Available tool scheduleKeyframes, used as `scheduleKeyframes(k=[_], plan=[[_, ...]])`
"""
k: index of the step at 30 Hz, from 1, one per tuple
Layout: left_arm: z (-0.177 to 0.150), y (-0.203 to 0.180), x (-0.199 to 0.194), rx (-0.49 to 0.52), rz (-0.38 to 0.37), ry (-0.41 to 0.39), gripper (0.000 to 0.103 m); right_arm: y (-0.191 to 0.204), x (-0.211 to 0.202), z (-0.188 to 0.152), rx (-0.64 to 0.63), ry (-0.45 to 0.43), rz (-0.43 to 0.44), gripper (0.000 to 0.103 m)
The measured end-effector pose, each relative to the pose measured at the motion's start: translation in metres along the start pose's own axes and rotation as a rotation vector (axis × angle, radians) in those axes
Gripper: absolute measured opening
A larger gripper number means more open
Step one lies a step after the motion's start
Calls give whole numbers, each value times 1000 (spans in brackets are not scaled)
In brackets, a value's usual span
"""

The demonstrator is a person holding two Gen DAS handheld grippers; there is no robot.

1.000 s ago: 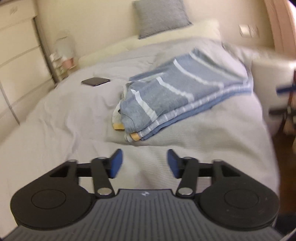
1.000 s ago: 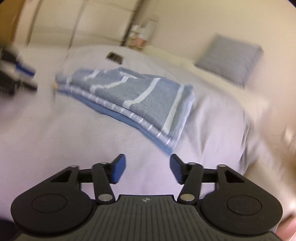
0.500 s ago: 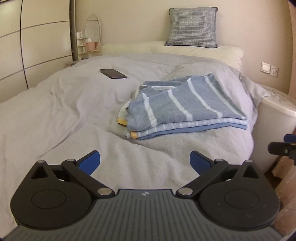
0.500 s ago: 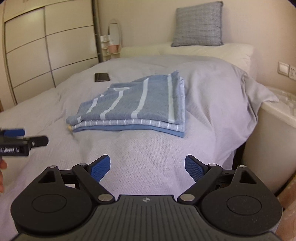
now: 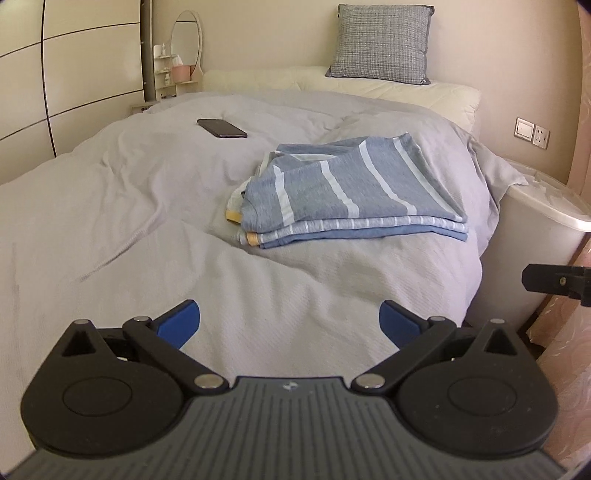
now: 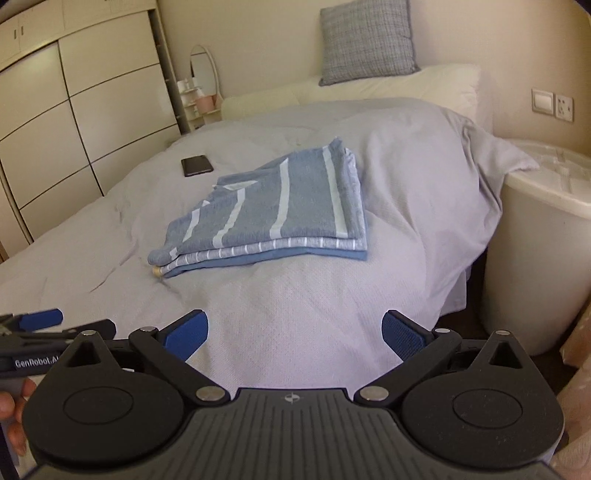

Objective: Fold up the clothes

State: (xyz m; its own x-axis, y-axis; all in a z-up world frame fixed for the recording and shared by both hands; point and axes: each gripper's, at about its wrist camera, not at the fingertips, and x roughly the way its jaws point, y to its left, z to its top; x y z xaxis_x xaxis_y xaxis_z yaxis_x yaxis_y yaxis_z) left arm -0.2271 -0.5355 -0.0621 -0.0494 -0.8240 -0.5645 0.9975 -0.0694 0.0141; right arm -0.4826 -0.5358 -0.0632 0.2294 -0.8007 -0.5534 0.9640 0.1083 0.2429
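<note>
**Both grippers released, clothes folded on the bed**

I had the left gripper [image 5: 290, 319] and right gripper [image 6: 295, 330] just opening, jaws now spread wide with nothing between them. The clothes [image 5: 343, 192] lay stacked on the bed [image 5: 110, 206], well ahead, near a phone [image 5: 221, 128].

You face a bed [image 5: 147, 206] under a pale grey cover, a grey checked cushion [image 5: 382, 38] against the cream wall [image 5: 266, 33]. Cream wardrobe doors [image 6: 74, 110] stand left; a switch and socket plate [image 6: 552, 103] sits right above a white tub [image 6: 535, 258].
</note>
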Motion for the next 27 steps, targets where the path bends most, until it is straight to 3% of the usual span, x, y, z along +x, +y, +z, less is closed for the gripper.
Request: scheduleKeyframes(k=[11,27], plan=[[0,-5,-15,-31,-15,9,102,-2,-17,2,24,10,-20,103],[1,-16,-28,-12,44,4,102,13,-31,0,-6,15,-19,103]])
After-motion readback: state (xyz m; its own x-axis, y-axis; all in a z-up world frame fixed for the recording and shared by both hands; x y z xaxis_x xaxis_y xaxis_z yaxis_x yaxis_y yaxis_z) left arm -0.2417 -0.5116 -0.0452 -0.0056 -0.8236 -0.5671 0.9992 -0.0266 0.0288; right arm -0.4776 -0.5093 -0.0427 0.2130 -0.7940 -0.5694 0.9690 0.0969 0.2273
